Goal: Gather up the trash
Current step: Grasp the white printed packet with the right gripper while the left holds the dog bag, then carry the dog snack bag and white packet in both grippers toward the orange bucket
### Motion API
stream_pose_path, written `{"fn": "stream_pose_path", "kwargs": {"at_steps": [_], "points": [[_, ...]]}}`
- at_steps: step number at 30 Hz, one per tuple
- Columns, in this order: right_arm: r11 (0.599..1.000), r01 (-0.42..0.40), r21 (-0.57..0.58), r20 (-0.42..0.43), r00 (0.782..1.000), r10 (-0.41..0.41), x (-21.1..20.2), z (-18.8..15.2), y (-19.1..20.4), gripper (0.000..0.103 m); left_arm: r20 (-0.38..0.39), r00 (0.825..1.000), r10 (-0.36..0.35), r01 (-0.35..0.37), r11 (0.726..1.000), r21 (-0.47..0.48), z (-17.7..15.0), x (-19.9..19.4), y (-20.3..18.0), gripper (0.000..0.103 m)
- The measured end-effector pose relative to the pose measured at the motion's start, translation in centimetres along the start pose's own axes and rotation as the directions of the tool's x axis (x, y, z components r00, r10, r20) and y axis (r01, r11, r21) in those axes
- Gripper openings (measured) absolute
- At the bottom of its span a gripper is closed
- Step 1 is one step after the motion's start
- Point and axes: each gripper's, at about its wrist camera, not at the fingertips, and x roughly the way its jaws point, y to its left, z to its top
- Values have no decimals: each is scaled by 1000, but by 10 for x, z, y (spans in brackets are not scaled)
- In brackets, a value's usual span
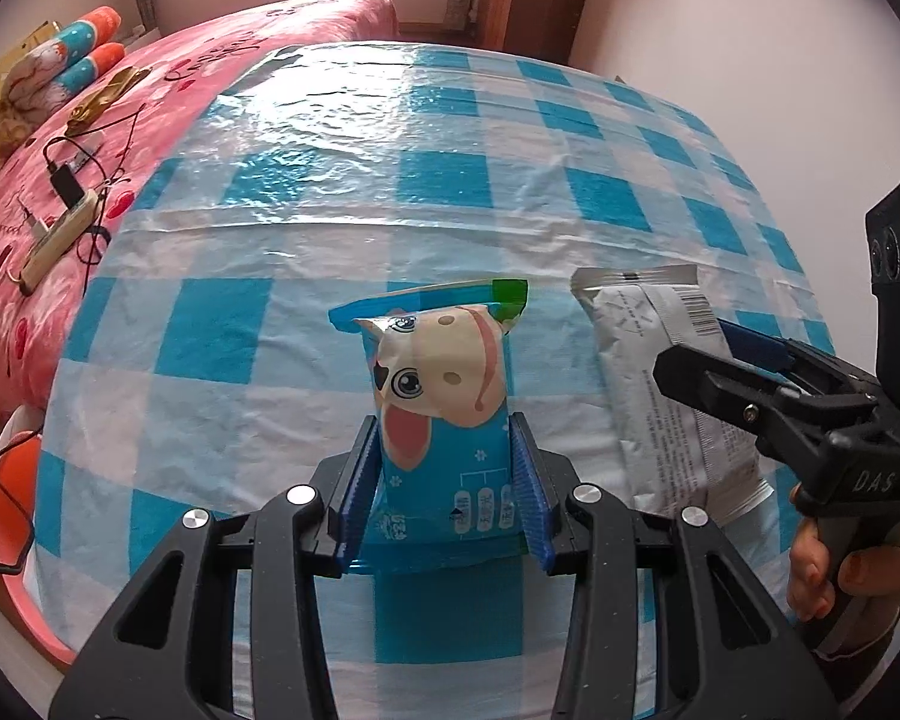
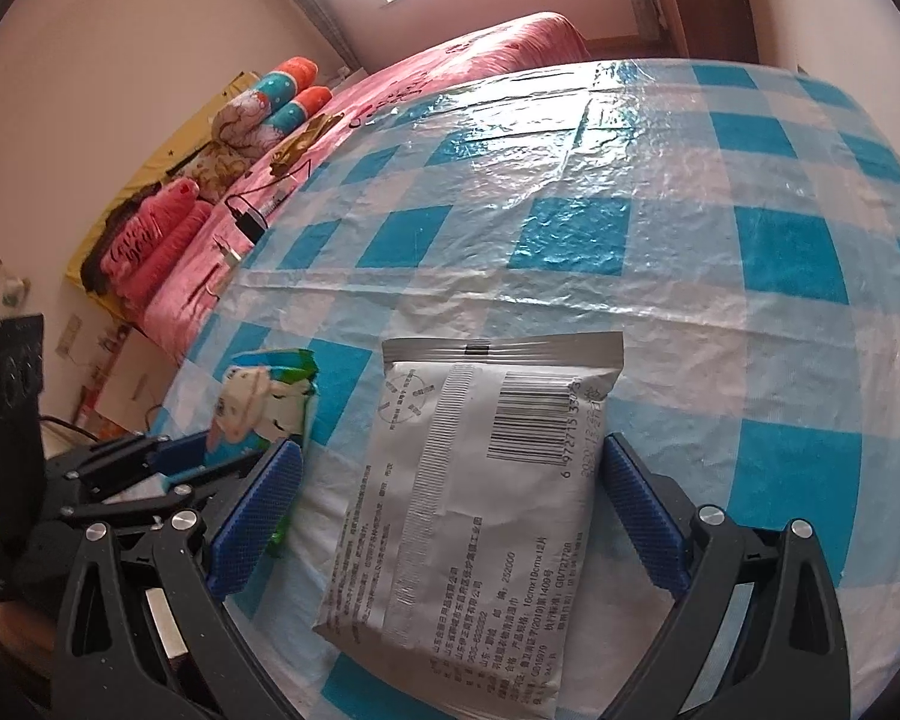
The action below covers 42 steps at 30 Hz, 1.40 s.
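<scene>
Left gripper (image 1: 447, 480) clamped on cartoon pouch (image 1: 444, 420), just left of grey packet (image 1: 672, 396) on checked cloth (image 1: 390, 192). Right gripper (image 2: 450, 510) open, straddling packet, pads apparently clear. Best centred before closing, then lifted straight. Only left view shows person's hand (image 1: 834, 564); barcode legible only in right.

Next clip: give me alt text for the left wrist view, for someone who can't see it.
The left gripper is closed on a blue cartoon-dog packet over a blue-checked tablecloth. To its right, the right gripper reaches over a grey barcode packet; a pink bed lies behind.
</scene>
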Motion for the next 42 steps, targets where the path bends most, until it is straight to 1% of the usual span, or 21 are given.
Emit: {"fn": "stream_pose_path", "kwargs": {"at_steps": [6, 14, 24, 27, 30, 33, 36, 42], "points": [[994, 72, -77, 3, 997, -72, 7, -4, 8, 98, 8, 1000, 6, -6, 1000, -12, 1, -2, 9, 43], [972, 164, -168, 16, 986, -164, 18, -8, 20, 98, 18, 1000, -13, 13, 1000, -10, -1, -3, 15, 43], [931, 270, -246, 47, 963, -267, 33, -12, 33, 97, 40, 998, -39, 39, 999, -6, -4, -5, 26, 43], [926, 283, -249, 49, 959, -280, 35, -11, 34, 96, 46, 997, -56, 57, 998, -5, -4, -5, 30, 43], [918, 308, -249, 61, 951, -303, 35, -11, 35, 89, 52, 996, -72, 72, 997, 0, -5, -5, 32, 43], [914, 318, -252, 64, 948, -313, 37, -10, 36, 88, 57, 994, -89, 89, 996, -3, -6, -6, 36, 43], [912, 322, -254, 66, 947, -316, 37, -11, 37, 87, 65, 993, -102, 102, 995, -4, -7, -7, 39, 43], [912, 319, -259, 73, 948, -310, 36, -10, 38, 80, 83, 988, -129, 131, 991, -21, -11, -9, 52, 42]]}}
